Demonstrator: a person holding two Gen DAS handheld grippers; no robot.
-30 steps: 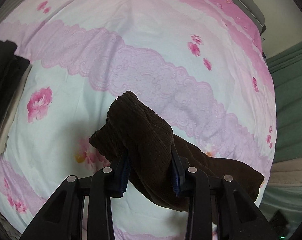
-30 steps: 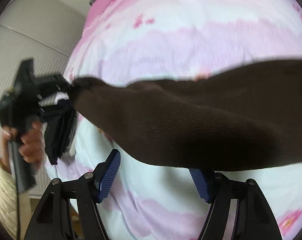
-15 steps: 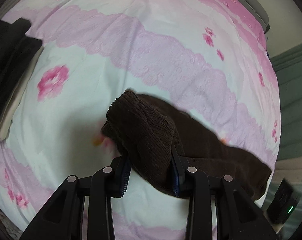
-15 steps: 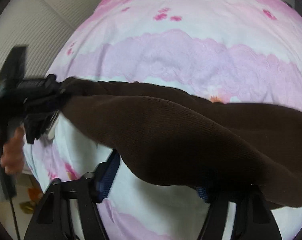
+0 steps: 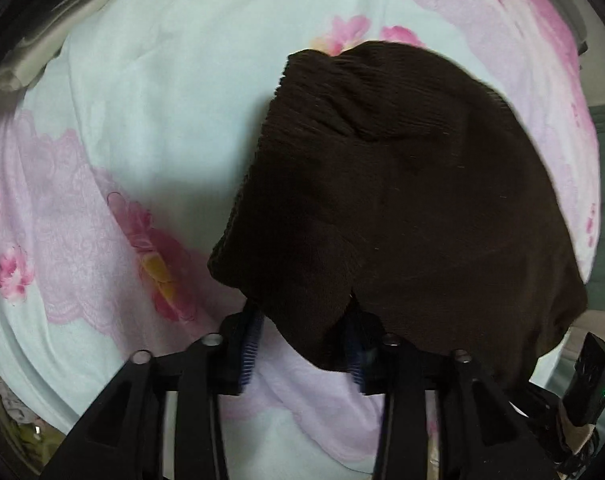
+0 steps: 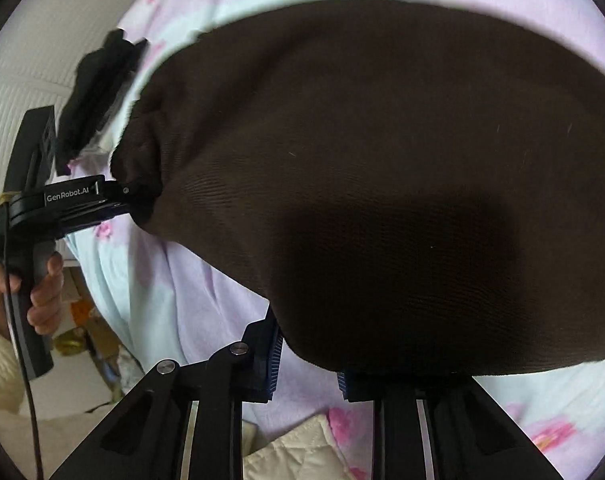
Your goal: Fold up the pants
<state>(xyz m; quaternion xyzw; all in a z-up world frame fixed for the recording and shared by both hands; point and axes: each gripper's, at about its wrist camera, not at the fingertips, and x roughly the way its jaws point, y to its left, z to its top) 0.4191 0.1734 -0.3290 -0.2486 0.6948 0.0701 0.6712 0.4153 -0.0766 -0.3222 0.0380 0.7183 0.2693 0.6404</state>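
Item: dark brown ribbed pants (image 5: 402,200), lying across a pink-flowered bedsheet (image 5: 114,120), filling the centre and right of the left wrist view and most of the right wrist view. Left gripper (image 5: 302,354), bottom centre of its view, jaws opening with a fold of the pants between its blue pads, contact on both pads unclear; right gripper (image 6: 308,368), bottom centre, jaws closing, pinching the lower pants edge. Also present: folded dark clothing (image 6: 98,96) upper left, and a hand (image 6: 42,292) on the left gripper's handle at the left edge

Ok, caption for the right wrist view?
Right gripper closing on brown pants over the floral bedsheet; left gripper at their far end.
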